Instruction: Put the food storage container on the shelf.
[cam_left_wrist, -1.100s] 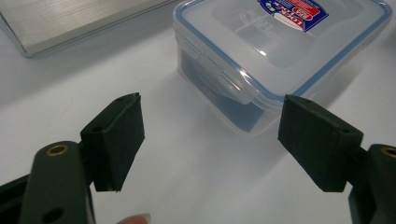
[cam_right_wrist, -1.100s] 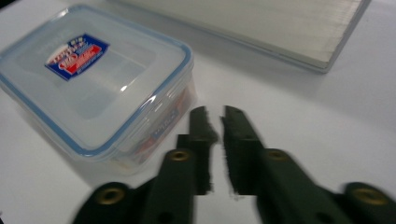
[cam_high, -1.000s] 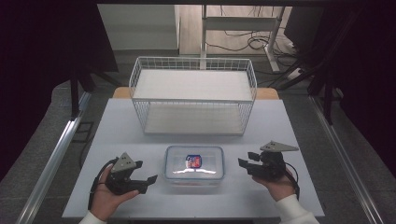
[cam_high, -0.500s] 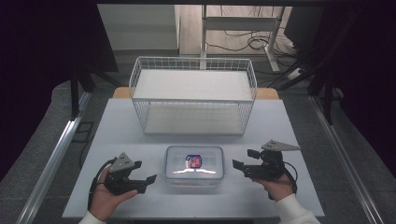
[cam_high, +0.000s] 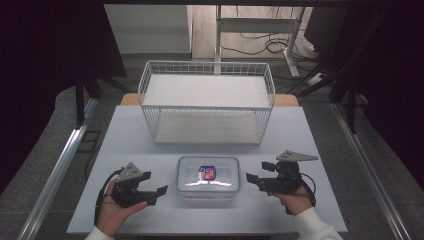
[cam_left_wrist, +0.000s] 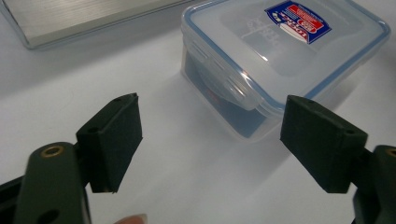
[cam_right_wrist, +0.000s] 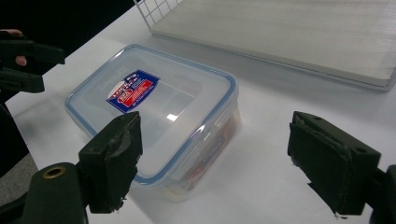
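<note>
Both jaws just widened, empty; container between grippers, wire basket behind.

My left gripper and right gripper: black bodies, blocky black jaws with rubber-like pads, a brass-coloured rivet near each jaw base. Grey three-cornered plate on top of each. Black cable loops off each. White sleeve at my right wrist.

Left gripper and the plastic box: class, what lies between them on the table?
Nothing: the high view shows bare white table between the left gripper and the plastic box.
</note>
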